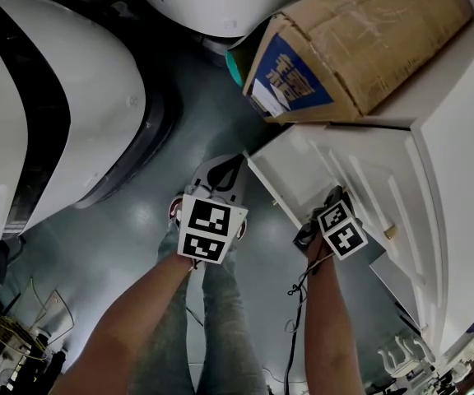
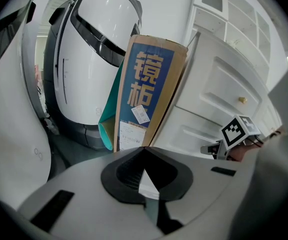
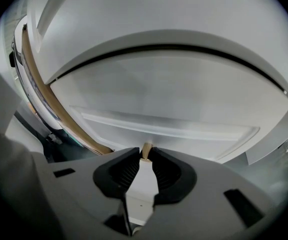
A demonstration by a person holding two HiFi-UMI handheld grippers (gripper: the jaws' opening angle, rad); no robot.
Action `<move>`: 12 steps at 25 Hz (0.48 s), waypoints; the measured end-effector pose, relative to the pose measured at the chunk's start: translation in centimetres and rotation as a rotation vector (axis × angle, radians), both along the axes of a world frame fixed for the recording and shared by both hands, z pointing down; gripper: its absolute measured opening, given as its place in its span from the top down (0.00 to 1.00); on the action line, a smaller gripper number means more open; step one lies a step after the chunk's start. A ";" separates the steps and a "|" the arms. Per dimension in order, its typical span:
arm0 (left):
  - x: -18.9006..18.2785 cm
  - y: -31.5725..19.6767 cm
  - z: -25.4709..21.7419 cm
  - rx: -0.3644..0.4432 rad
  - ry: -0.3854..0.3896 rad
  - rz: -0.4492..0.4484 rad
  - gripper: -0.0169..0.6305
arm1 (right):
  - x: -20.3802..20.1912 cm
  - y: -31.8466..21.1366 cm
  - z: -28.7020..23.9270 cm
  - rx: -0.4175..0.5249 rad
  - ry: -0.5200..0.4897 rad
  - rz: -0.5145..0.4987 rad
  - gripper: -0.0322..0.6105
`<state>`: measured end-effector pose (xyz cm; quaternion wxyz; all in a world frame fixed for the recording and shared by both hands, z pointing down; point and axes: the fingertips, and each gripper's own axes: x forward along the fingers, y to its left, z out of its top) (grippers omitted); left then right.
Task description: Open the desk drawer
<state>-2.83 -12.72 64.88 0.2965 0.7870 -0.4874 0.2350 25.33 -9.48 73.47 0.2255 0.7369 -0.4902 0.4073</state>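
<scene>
The white desk stands at the right in the head view, its panelled drawer front facing the floor gap. My right gripper is up against that front. In the right gripper view the drawer front fills the picture, and the right gripper has its black tips closed on a small brass knob. My left gripper hangs over the grey floor left of the desk, jaws together and empty; in its own view the left gripper points toward the box and desk.
A long cardboard box with a blue label leans on the desk beside a teal roll. A big white rounded machine crowds the left. Another brass knob sits on a farther desk panel. Cables lie bottom left.
</scene>
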 end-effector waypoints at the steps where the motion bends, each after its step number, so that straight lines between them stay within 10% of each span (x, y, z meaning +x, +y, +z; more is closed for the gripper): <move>1: -0.2 0.0 0.0 0.000 -0.001 -0.001 0.95 | 0.0 0.0 0.0 -0.001 0.002 -0.001 0.81; 12: -2.0 0.9 0.4 -0.011 -0.012 0.021 0.95 | -0.3 0.6 0.0 -0.010 0.025 0.019 0.82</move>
